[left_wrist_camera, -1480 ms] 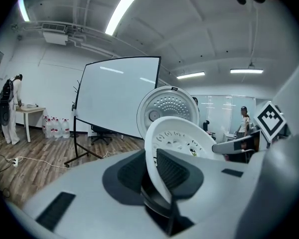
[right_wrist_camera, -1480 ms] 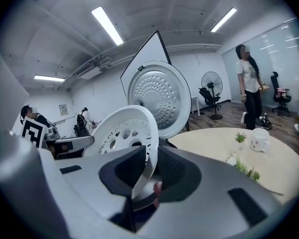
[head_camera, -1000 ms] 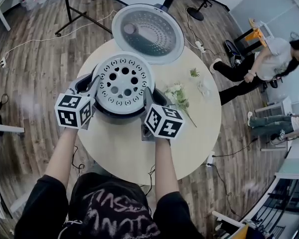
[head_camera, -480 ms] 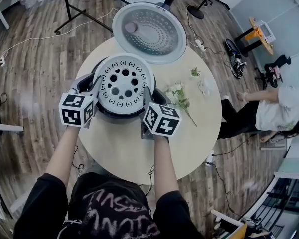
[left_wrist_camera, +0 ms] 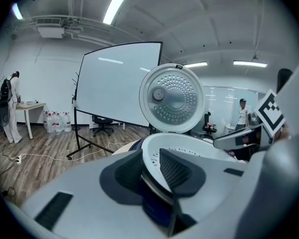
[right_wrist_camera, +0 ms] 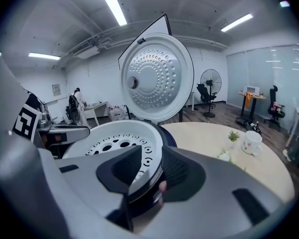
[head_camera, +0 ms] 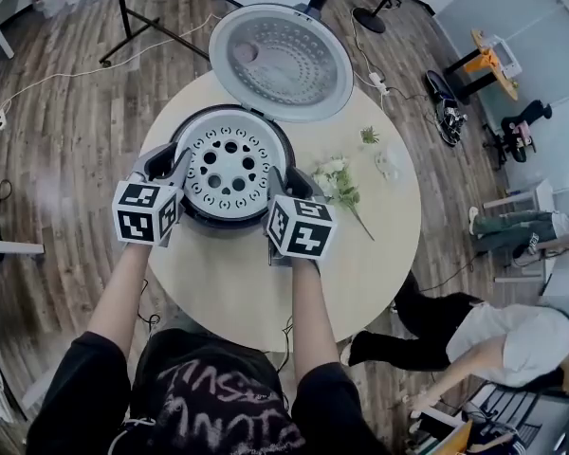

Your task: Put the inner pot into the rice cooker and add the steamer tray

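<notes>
The white perforated steamer tray sits in the open mouth of the dark rice cooker, whose round lid stands up behind it. The inner pot is hidden under the tray. My left gripper straddles the tray's left rim and my right gripper its right rim. Both pairs of jaws have just been opening. In the left gripper view the tray rim runs through the gap of the left gripper with space beside the pads. The right gripper likewise brackets the rim loosely.
The cooker stands on a round pale table. To its right lie white flowers, a tiny potted plant and a cup. A person crouches on the wooden floor at lower right. Cables and a stand lie at the back.
The tray has sunk from just above the cooker down into its mouth. Both grippers stayed at its rim, and the jaws now stand wider. The person in the background moved to the lower right.
</notes>
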A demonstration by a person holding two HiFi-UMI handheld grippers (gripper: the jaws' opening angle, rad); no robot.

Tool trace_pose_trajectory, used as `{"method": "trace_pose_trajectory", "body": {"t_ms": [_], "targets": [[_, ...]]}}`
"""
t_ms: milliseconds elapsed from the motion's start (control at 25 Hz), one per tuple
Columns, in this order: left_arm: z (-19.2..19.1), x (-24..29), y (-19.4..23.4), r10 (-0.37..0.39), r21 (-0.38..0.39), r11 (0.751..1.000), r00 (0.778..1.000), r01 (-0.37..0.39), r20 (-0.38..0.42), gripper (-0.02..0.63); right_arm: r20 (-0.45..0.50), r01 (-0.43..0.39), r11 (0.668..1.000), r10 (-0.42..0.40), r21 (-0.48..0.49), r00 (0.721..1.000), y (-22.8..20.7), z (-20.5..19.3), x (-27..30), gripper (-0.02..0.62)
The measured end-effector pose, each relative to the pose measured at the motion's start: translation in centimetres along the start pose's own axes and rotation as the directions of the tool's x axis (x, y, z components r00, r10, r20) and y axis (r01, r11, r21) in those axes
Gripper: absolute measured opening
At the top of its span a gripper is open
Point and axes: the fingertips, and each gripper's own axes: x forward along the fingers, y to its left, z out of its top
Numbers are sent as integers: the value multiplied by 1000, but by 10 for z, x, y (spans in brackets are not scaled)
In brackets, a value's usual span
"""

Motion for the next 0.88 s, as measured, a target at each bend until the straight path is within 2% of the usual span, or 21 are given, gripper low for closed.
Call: {"method": "trace_pose_trajectory", "body": {"t_ms": [520,880], "targets": [[5,-5,0,-1,4,1000,1000,1,9,104,36,-10,999,8,45,999,0,3,-10,141],[26,-26,-18,-24,33,999,998,23,52,88,89,0,996,-8,90,996,-9,9,-51,92]]}}
